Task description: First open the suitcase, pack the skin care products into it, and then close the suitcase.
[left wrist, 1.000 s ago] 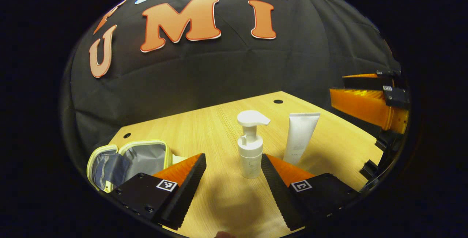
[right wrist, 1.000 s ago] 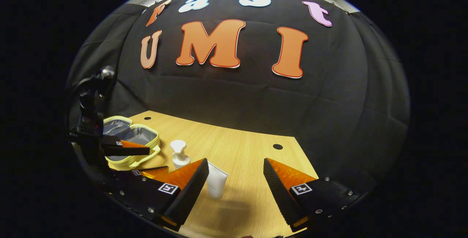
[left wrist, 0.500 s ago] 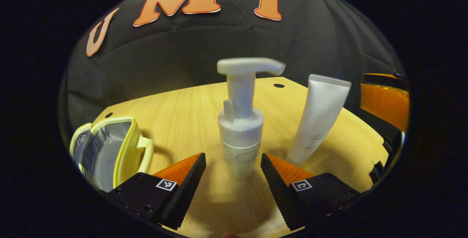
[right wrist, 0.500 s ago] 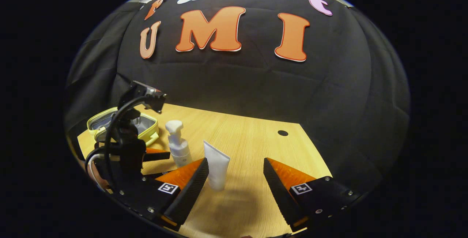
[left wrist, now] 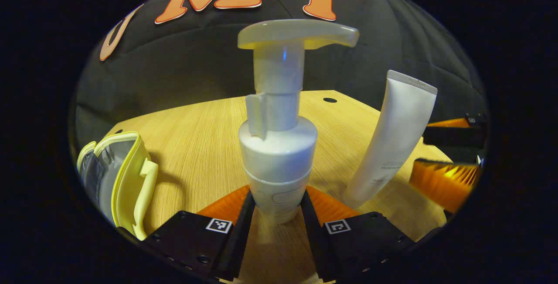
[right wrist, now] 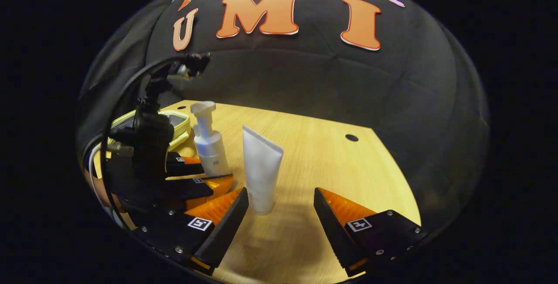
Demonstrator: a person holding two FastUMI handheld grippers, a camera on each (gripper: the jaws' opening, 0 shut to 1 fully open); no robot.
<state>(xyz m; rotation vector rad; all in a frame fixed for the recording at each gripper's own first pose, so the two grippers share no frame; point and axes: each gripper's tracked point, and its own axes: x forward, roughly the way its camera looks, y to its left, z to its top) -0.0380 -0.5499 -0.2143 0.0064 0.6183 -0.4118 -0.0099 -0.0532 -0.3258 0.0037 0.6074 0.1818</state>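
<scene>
A white pump bottle [left wrist: 278, 144] stands upright on the wooden table [left wrist: 205, 127]. My left gripper [left wrist: 277, 199] is shut on its lower body, one finger pressing each side. The right gripper view shows that bottle [right wrist: 209, 144] held by the left gripper [right wrist: 213, 174]. A white tube [right wrist: 260, 168] stands on its cap just ahead of my open right gripper [right wrist: 280, 194], near the left finger and touching neither. In the left gripper view the tube [left wrist: 394, 140] stands right of the bottle, with the right gripper [left wrist: 449, 153] beyond it. The yellow-green suitcase [left wrist: 126, 175] lies open, its grey lining showing.
The suitcase [right wrist: 176, 120] sits at the table's left, behind the left gripper and its cable [right wrist: 130, 87]. The table [right wrist: 331, 162] has small round holes [right wrist: 351, 137] near its back edge. The black cloth wall closes the back.
My left gripper moved forward around the pump bottle and shut on it. My right gripper came closer to the tube and stayed open.
</scene>
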